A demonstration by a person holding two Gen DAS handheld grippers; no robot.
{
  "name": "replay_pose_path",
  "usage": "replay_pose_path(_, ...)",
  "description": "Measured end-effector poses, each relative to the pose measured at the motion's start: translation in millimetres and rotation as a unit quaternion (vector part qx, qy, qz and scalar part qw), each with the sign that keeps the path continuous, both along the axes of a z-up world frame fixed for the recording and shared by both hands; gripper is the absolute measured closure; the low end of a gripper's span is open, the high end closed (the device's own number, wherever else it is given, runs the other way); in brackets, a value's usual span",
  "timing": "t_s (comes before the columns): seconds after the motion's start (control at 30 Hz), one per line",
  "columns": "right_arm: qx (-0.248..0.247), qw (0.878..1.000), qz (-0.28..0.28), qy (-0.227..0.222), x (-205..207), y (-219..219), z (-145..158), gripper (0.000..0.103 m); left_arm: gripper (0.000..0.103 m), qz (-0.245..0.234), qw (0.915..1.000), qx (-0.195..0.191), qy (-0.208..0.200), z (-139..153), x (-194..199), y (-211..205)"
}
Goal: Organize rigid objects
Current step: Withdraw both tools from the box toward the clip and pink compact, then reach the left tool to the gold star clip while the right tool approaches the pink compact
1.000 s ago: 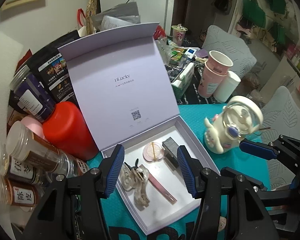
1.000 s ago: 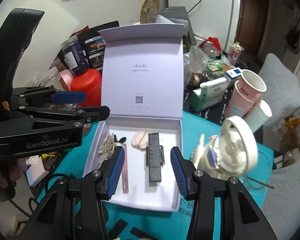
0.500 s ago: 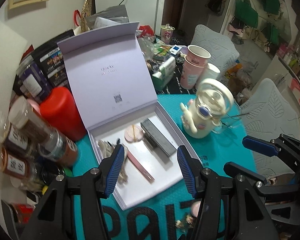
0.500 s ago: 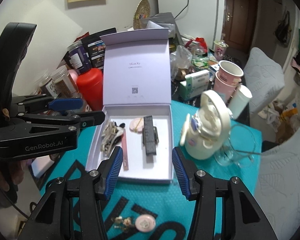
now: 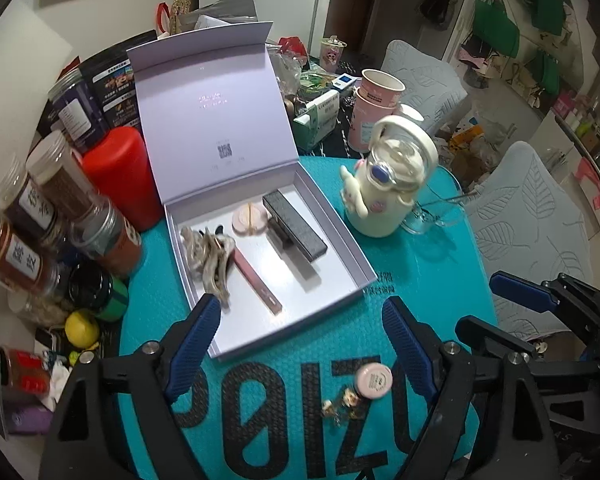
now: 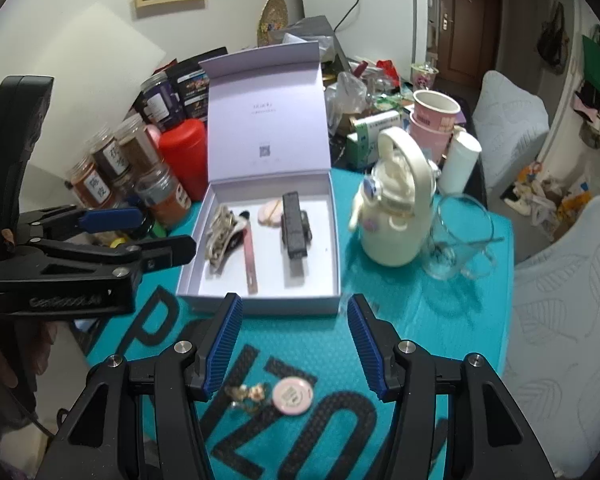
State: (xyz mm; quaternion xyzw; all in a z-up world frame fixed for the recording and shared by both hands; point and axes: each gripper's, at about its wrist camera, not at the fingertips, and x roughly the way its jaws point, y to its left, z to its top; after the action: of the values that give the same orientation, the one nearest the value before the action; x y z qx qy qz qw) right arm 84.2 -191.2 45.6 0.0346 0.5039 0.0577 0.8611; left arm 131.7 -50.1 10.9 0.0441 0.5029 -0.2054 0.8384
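Observation:
An open lilac box [image 5: 356,256] stands on the teal mat with its lid upright. Inside lie a beige claw clip [image 5: 210,256], a pink bar clip [image 5: 256,280], a round pink compact [image 5: 250,220] and a dark grey case [image 5: 294,226]. A small round pink tin [image 5: 374,380] and a gold trinket [image 5: 340,402] rest on the mat in front of the box. My left gripper [image 5: 300,320] hovers over the box's front edge, its jaws opening, nothing between them. My right gripper [image 6: 295,308] is open and empty above the tin [image 6: 292,396] and the trinket [image 6: 246,396].
A cream cartoon bottle [image 5: 388,184] and a glass mug [image 6: 460,240] stand right of the box. Spice jars [image 5: 40,208] and a red canister [image 5: 120,176] crowd the left. Pink paper cups [image 5: 376,108] and clutter fill the back. Grey chairs [image 5: 528,216] are at the right.
Both grippers have drawn back from over the box toward the near side of the mat. The left jaws have spread wider. The pink tin and gold trinket have come into view.

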Motion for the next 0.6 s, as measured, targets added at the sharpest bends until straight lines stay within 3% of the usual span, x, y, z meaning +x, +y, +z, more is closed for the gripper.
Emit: replay_pose_path(0.6,0.003,1.0,0.012,0.028,-61,-5,-18,0.044,0.02,0.029,0.9986,-0.006,0.043,-34,-64,2)
